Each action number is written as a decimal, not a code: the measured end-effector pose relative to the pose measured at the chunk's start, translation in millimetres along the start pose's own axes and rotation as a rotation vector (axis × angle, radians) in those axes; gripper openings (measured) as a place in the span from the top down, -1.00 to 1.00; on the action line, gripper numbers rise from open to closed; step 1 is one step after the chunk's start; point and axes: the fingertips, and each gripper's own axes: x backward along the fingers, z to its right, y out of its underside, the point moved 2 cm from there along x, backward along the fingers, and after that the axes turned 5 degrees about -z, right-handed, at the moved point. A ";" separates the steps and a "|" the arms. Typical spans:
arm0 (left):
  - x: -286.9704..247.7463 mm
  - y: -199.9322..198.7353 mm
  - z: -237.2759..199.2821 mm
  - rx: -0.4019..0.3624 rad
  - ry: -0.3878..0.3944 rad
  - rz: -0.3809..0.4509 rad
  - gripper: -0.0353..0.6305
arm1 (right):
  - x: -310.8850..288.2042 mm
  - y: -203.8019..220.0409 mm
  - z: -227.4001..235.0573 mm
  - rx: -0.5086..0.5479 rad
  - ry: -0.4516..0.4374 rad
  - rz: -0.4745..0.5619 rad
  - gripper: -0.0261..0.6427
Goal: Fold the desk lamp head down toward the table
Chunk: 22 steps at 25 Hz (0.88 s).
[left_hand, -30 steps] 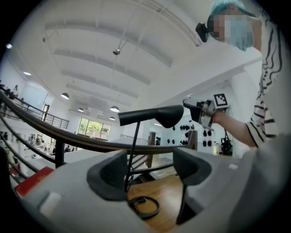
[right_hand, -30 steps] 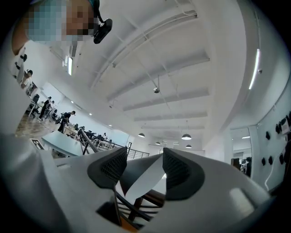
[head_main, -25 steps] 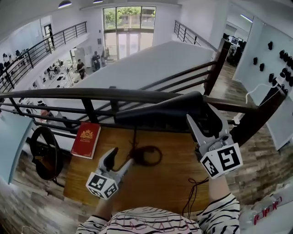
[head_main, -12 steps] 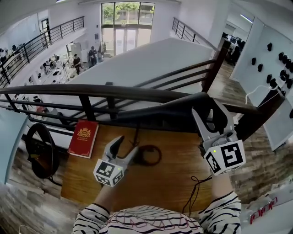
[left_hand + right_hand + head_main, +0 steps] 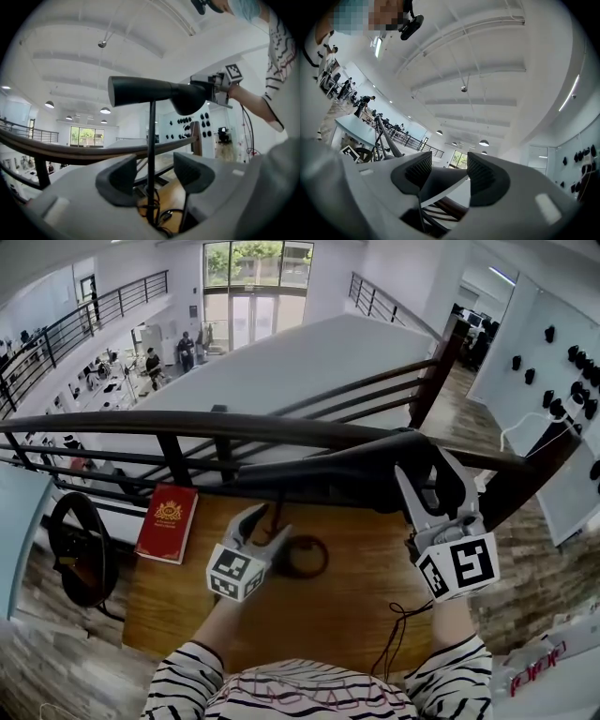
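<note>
A: What's the biggest thing in front of us?

B: The dark railing (image 5: 187,427); it runs left to right along the far edge of the wooden table (image 5: 347,606), and we stand at the table's near side.

A: And where's the lamp?

B: The lamp head (image 5: 319,474) is long and dark, lying about level, high over the table and just on the near side of the railing; its thicker end is at the right. The thin pole (image 5: 152,140) stands upright under it and meets it from below, around the middle of the table.

A: Anything else large?

B: A red book (image 5: 169,523) lies flat at the table's far left corner, beside the railing.

A: What about our grippers?

B: Our right gripper (image 5: 422,465) reaches up to the thick right end; its fingers are clamped on the lamp head, one on each side. Our left gripper (image 5: 265,524) sits lower, left of the right one; its fingers are apart with the pole between them, closer to the left finger, and we cannot tell whether it touches that finger.

A: And the small things?

B: A black ring (image 5: 325,559) lies on the table at the foot of the pole; a thin black cable (image 5: 398,624) trails over the table's near right part, below our right gripper.
</note>
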 end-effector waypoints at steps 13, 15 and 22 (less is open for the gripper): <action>-22.5 11.0 -4.6 -0.025 -0.004 -0.084 0.62 | 13.7 35.9 4.5 -0.106 0.027 -0.027 0.26; -22.6 11.4 -2.2 -0.026 0.005 -0.088 0.72 | 15.7 42.3 3.4 -0.121 0.031 -0.035 0.25; -21.5 12.1 -3.2 -0.008 0.024 -0.084 0.73 | 21.3 77.4 -3.5 -0.198 0.036 -0.094 0.27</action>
